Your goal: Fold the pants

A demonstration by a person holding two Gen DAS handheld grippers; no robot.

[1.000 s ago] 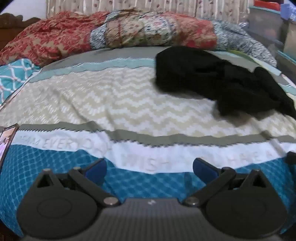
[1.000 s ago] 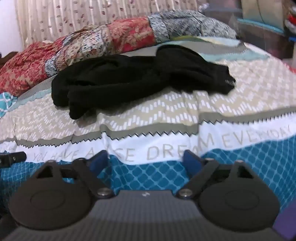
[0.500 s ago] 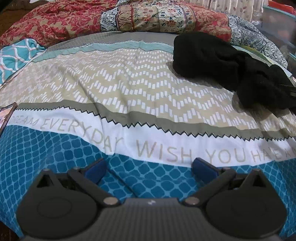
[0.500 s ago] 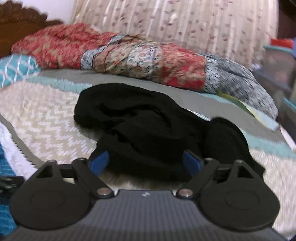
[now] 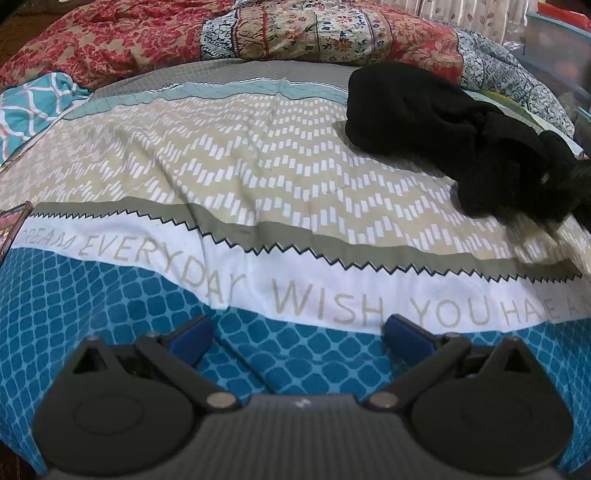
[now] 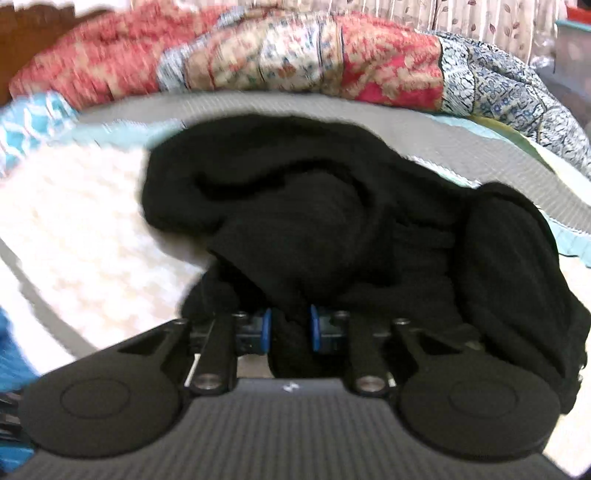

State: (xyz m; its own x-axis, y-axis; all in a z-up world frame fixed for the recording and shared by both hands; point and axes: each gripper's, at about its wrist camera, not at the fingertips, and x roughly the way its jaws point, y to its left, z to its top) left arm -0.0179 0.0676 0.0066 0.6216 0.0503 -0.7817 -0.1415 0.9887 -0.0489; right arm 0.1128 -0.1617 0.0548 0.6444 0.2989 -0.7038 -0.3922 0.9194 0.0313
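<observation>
In the left wrist view, the left gripper (image 5: 297, 336) hangs over the blue lattice-printed band of a patterned cotton bedspread (image 5: 258, 177), its blue-padded jaws spread wide apart with nothing between them. Beyond it run a white band printed with grey lettering, a grey zigzag stripe and a beige chevron field. The crumpled black fabric pants (image 5: 461, 136) lie in a heap at the far right of the bedspread, well apart from this gripper, just in front of a rolled red and floral patchwork quilt (image 5: 295, 33) at the head of the bed. A teal and white patterned cloth (image 5: 29, 107) sits at the far left. In the right wrist view, which is blurred, the right gripper (image 6: 290, 330) has just been closing and its blue pads (image 6: 266, 330) now pinch a fold of the black pants (image 6: 314, 221) at the near edge of the heap. The quilt (image 6: 295, 62) runs behind.
</observation>
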